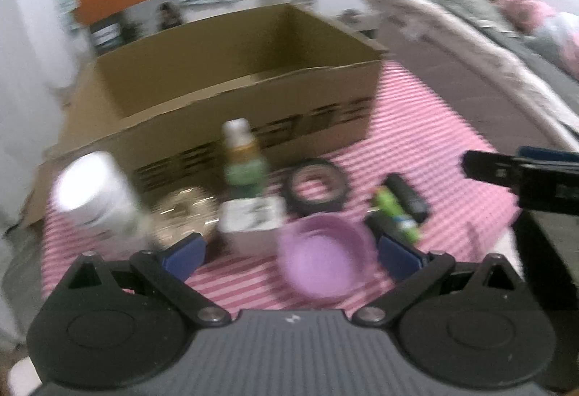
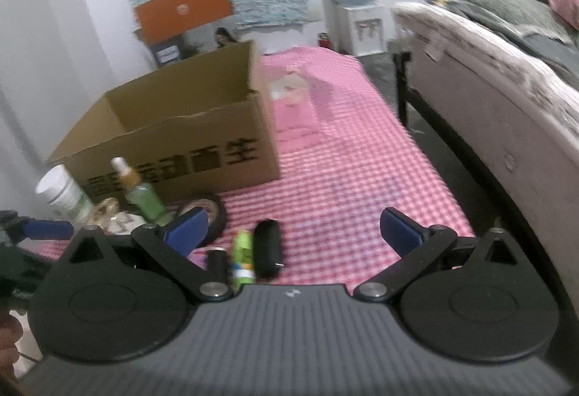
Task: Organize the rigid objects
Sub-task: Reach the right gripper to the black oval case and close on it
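Pink-and-white checked cloth [image 2: 343,157] covers the bench that carries everything. Left claw [image 1: 289,253]: spread, holding nothing, blue pads either side of a lilac bowl [image 1: 324,262] just ahead of it. Beyond the bowl, blurred by motion, stand a white box [image 1: 249,220], a green spray bottle [image 1: 242,164] with a white cap, a white jar [image 1: 96,195] and a gold-coloured object [image 1: 184,215] whose shape cannot be made out; a black tape ring [image 1: 316,189] lies to their right. Right claw [image 2: 295,233]: likewise spread and empty, above a black oblong object [image 2: 267,247], a green-labelled tube [image 2: 242,256] and a smaller black cylinder [image 2: 216,260], partly cut off by the claw's body. Behind all of these stands an open cardboard box [image 2: 188,139] with printed lettering; its floor is hidden in both views. Only the right wrist view shows the water dispenser [image 2: 358,19] clearly and the bed frame [image 2: 481,113] beside the bench; the bowl appears only in the left.
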